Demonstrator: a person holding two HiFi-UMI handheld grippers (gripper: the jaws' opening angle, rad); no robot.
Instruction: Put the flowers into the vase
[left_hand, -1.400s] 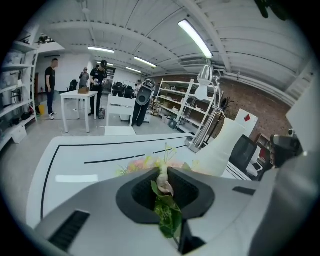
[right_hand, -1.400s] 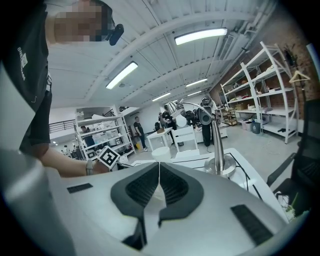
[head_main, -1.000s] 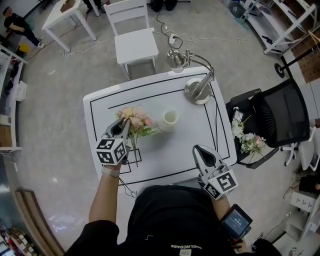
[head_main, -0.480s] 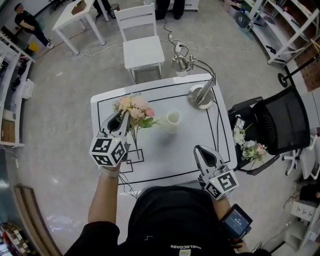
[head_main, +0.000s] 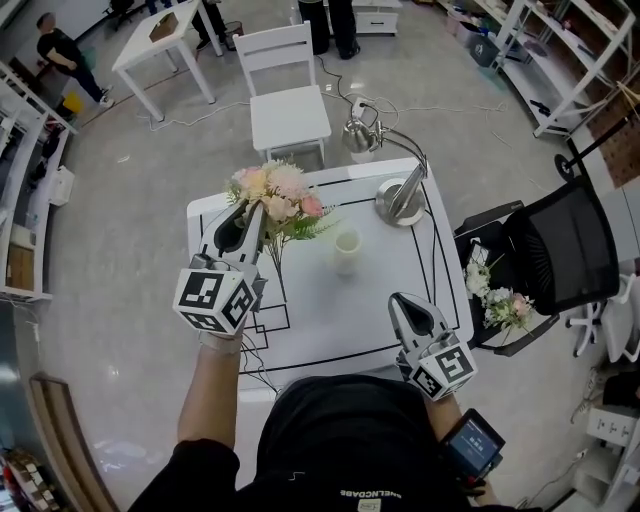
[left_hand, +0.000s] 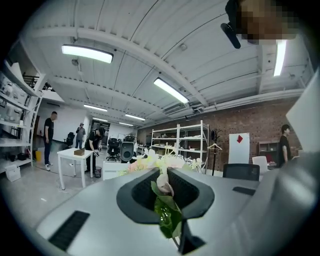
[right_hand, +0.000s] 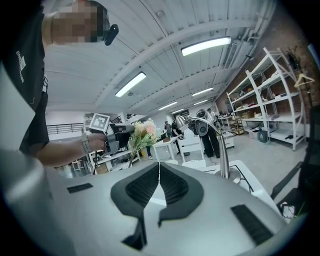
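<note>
— White table (head_main: 330, 320) below. Where are the flowers (head_main: 278, 192)?
— Clamped by the stems in the left gripper (head_main: 252, 212), blooms just past its tips.
— Vase (head_main: 347, 247)?
— Right of that gripper, ahead-left of the right gripper (head_main: 402, 300), whose jaws are pressed together, empty.

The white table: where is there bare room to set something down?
The table is bare in front of the vase, out to the right gripper, and between vase and lamp. The left is crowded: the left gripper holds the flowers above it.
</note>
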